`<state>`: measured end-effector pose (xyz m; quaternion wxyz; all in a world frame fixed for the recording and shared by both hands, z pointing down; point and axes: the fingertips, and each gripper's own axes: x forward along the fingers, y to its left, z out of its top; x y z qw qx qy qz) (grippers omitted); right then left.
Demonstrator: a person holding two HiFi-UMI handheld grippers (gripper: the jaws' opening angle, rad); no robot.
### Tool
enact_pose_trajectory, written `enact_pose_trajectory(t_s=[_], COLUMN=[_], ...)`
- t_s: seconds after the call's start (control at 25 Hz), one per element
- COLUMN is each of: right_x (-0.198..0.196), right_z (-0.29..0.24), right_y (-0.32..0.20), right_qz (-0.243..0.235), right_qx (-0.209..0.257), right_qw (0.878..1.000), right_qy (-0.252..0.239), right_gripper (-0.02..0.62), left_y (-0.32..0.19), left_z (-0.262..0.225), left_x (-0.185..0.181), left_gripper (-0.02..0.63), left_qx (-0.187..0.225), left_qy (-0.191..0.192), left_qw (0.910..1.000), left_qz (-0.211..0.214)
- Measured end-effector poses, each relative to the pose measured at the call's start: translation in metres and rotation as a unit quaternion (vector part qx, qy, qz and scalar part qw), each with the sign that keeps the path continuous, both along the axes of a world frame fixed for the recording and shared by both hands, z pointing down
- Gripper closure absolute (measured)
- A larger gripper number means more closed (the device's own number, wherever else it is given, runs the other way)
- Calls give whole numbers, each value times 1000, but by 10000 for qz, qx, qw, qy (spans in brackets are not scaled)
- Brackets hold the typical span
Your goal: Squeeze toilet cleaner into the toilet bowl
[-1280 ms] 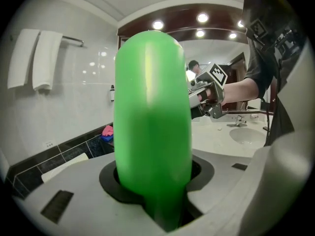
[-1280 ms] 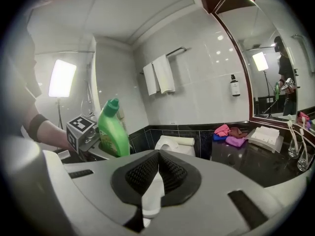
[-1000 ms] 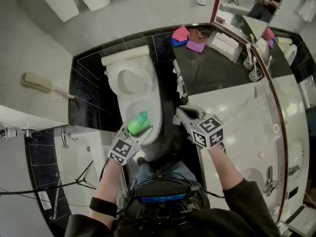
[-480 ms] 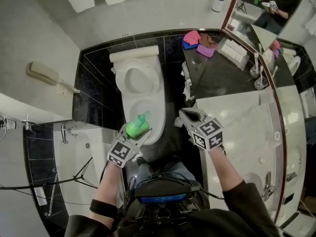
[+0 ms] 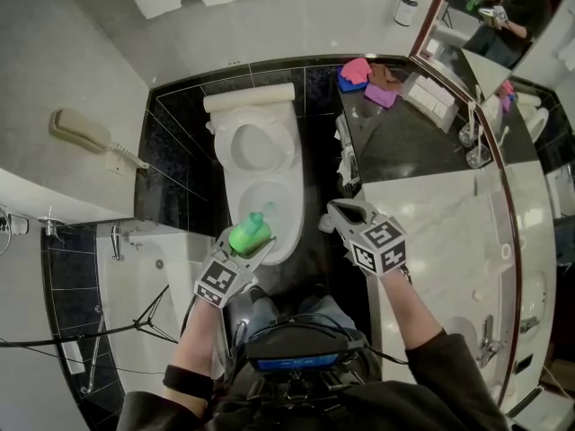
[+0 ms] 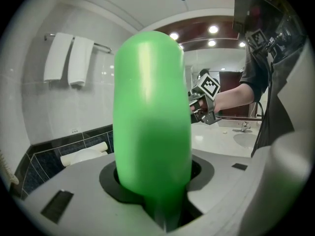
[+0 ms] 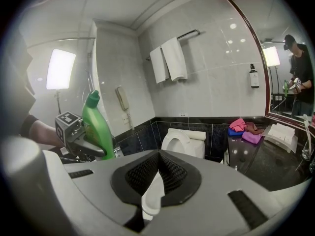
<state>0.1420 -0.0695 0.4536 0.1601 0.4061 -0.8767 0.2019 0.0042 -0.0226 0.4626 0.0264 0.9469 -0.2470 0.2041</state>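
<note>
Left claw [image 5: 246,250] clamped on the green bottle [image 5: 251,233] mid-body; probably soft, slick plastic, so squeeze there; right claw [image 5: 340,212] pinched shut, empty; toilet bowl [image 5: 272,206] just ahead.

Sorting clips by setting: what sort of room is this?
A bathroom, probably a hotel's: a white toilet, hanging towels, and a pale vanity counter below a large mirror.

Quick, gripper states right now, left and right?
Left gripper: closed on the green bottle.
Right gripper: closed, nothing between its jaws.
</note>
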Motion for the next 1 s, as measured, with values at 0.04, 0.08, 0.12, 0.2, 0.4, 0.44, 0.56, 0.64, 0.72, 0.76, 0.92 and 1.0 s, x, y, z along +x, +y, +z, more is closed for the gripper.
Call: enact_pose_trajectory(t_s=[0.04, 0.08, 0.12, 0.2, 0.4, 0.44, 0.56, 0.64, 0.72, 0.76, 0.92, 1.0], right_x=[1, 2, 3, 7, 25, 31, 53, 69, 88, 98, 135, 150], right_z=[2, 3, 3, 3, 5, 6, 9, 10, 15, 19, 34, 38], right_y=[0, -1, -1, -1, 2, 3, 5, 4, 1, 1, -7, -16], right_qz=[17, 32, 45, 75, 242, 281, 408, 496, 648, 748, 1164, 1360], right_qx=[-5, -10, -14, -21, -35, -33, -11, 2, -23, -49, -129, -152], right_qw=[10000, 10000, 10000, 10000, 9997, 9996, 9992, 9987, 9978, 9970, 9930, 9905], right_qy=[5, 7, 4, -13, -27, -20, 42, 123, 168, 165, 152, 157], right_gripper=[595, 595, 595, 595, 595, 595, 595, 595, 595, 595, 595, 595], left_y=[-1, -1, -2, -4, -16, -20, -33, -46, -60, -68, -103, -119], left_z=[-1, -2, -2, -1, -1, -1, -2, -3, -3, -2, 9, 11], left_x=[1, 3, 5, 11, 36, 44, 74, 99, 128, 142, 197, 226], left_gripper=[420, 420, 420, 420, 420, 420, 420, 420, 420, 420, 420, 420], left_qx=[-23, -46, -48, 31, 82, 92, 130, 154, 175, 177, 159, 175], left_qy=[14, 23, 18, -32, 5, 8, 37, 114, 179, 212, 405, 476], left_qw=[10000, 10000, 10000, 10000, 9997, 9996, 9991, 9986, 9977, 9971, 9941, 9909], left_qz=[-12, -27, -22, 82, 224, 260, 402, 503, 637, 711, 997, 1244])
